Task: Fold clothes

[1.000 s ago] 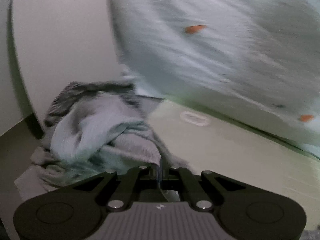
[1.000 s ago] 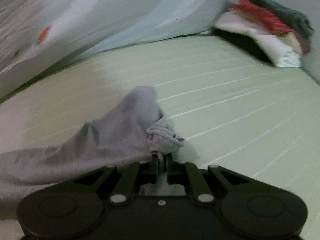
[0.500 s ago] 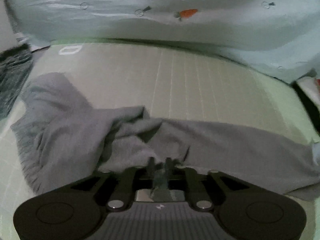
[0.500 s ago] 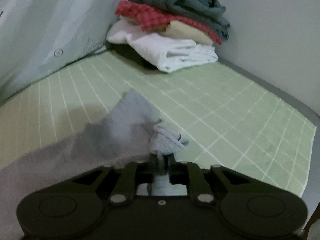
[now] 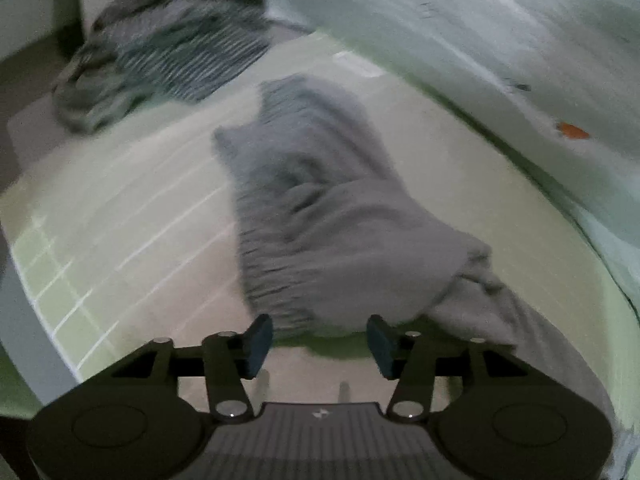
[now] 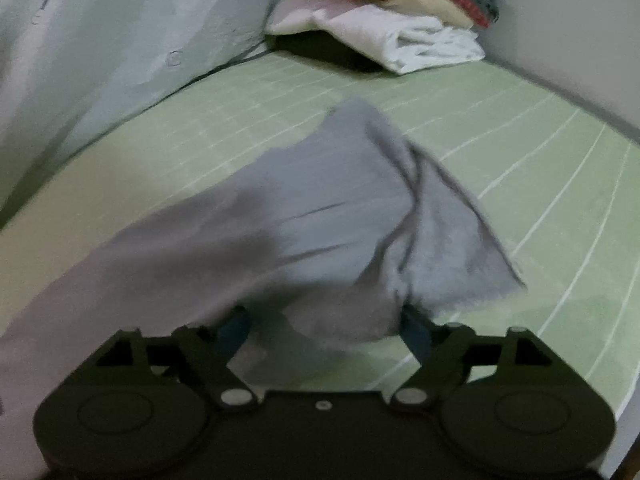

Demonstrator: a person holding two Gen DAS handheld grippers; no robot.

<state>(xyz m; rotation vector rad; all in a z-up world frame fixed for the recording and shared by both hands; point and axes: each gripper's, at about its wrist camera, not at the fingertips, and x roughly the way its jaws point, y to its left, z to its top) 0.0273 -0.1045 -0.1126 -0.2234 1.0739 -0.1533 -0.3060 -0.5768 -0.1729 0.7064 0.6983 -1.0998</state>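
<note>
A grey garment (image 5: 340,216) lies rumpled on the green checked bed sheet (image 5: 120,208), its gathered waistband nearest my left gripper (image 5: 320,344). That gripper is open and empty, just short of the waistband. In the right wrist view the same grey garment (image 6: 320,224) spreads flat, with a leg end pointing away. My right gripper (image 6: 324,328) is open, and the cloth's near edge drapes between its fingers.
A striped dark pile of clothes (image 5: 160,60) lies at the far left of the bed. A stack of folded clothes (image 6: 396,12) sits in the far corner by the wall. A pale blue carrot-print duvet (image 5: 500,40) runs along the back; it also shows in the right wrist view (image 6: 100,48).
Both grippers held the grey garment shut half a second ago; both have opened and let it drop onto the sheet. The left view has swung left toward the striped pile.
</note>
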